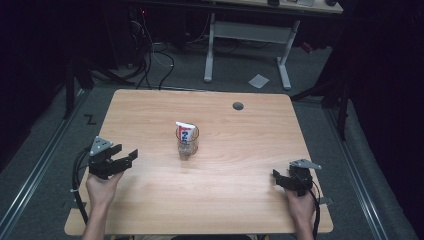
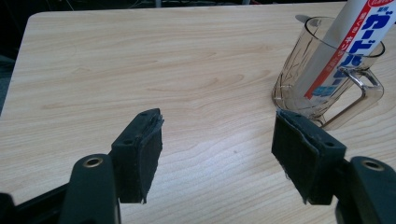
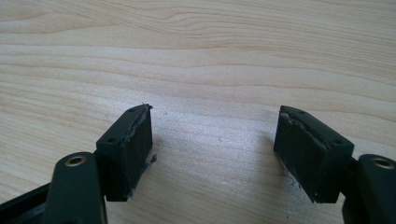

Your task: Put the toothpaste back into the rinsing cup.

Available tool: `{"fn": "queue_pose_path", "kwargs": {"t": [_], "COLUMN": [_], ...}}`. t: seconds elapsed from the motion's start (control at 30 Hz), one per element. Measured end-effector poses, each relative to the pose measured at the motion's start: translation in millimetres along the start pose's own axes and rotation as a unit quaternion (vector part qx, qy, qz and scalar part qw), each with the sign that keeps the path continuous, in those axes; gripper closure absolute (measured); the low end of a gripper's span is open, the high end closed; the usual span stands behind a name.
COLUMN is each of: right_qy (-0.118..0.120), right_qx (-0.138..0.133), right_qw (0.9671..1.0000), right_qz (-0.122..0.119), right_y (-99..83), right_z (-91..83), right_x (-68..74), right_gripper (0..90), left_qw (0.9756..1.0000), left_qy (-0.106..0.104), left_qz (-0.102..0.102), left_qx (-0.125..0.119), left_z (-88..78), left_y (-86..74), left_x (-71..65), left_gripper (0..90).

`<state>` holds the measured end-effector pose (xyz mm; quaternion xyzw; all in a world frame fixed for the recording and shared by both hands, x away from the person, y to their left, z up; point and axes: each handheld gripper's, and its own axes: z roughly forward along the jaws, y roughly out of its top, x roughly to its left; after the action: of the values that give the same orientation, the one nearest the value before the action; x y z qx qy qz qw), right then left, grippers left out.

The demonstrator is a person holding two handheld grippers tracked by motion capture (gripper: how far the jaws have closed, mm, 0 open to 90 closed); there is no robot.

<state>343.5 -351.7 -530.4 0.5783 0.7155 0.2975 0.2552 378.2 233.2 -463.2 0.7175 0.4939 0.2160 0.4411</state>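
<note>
**Both tools wide and empty, mug waits in the middle**

The left tool (image 1: 121, 159) stands wide, aimed toward the mug (image 1: 187, 144), probably for a grasp. The right tool (image 1: 282, 179) is wide too, low over the bench (image 1: 240, 150). The tube (image 1: 185, 132) leans inside the mug, mid-bench.

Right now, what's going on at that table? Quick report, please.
Left gripper open, empty, facing the mug. Right gripper open, empty, over bare table. Toothpaste tube stands in mug. Nothing in the way.
</note>
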Motion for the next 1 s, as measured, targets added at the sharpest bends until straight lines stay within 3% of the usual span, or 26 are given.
{"fn": "queue_pose_path", "kwargs": {"t": [1.0], "right_qy": [0.0], "right_qx": [0.0], "right_qw": [1.0], "right_qz": [0.0], "right_y": [0.0], "right_z": [0.0], "right_x": [0.0], "right_gripper": [27.7], "left_qw": [0.9996], "left_qy": [0.006], "left_qz": [-0.012], "left_qx": [0.026], "left_z": [14.1], "left_y": [-26.9], "left_x": [-2.0], "left_gripper": [34.0]}}
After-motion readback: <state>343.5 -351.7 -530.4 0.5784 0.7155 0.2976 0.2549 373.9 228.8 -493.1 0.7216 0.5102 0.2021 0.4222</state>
